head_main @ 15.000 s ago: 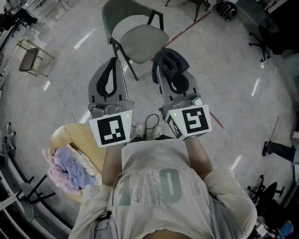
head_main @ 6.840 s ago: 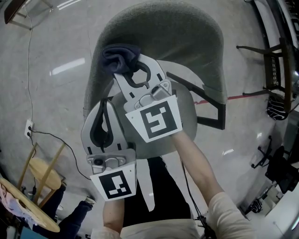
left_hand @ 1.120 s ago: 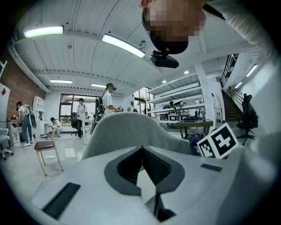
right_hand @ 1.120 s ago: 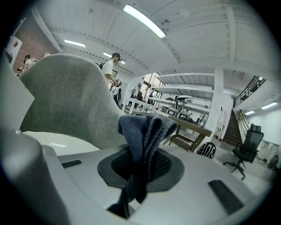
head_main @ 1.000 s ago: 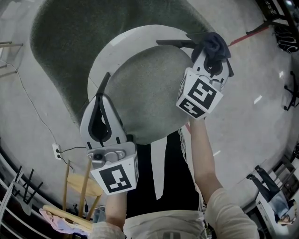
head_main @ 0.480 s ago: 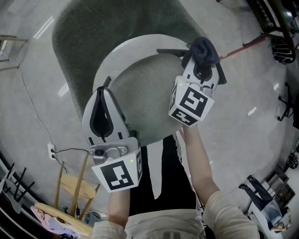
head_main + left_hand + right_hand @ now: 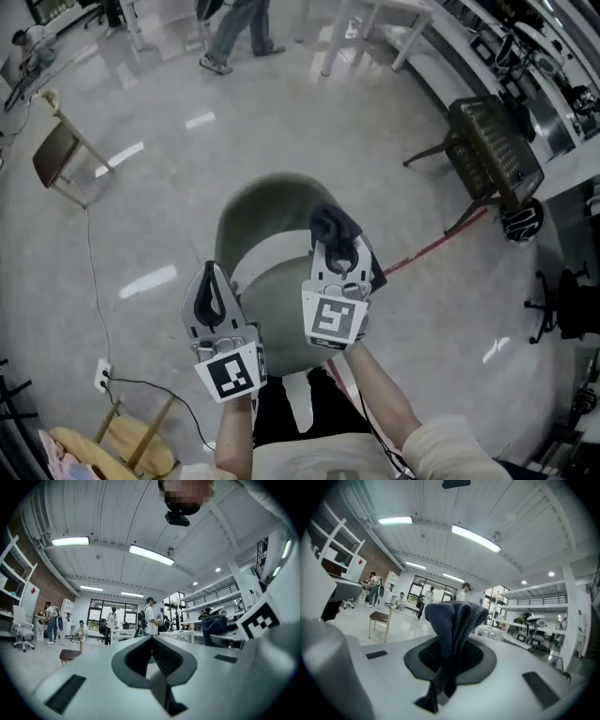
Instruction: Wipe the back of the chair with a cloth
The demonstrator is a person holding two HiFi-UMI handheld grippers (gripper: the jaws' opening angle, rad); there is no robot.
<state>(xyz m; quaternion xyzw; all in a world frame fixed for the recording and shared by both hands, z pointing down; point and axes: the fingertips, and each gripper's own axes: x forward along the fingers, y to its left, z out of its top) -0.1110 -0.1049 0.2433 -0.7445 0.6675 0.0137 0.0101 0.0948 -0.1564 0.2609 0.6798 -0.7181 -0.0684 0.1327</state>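
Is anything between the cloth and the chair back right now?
Nothing visible does. The cloth, clamped in the right gripper, is right by the chair back; the left gripper is off to the side.

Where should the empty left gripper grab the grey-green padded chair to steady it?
Probably grip the grey-green padded chair by its backrest's top rim, coming from above with the left gripper: that narrow curved edge faces up; the seat looks too broad.

A glossy pale grey floor (image 7: 281,112) is crossed by a thin red line (image 7: 427,247). A small brown-seated wooden chair (image 7: 56,155) is set on it. Long strip lights (image 7: 151,555) are mounted on a white ribbed ceiling (image 7: 117,517).
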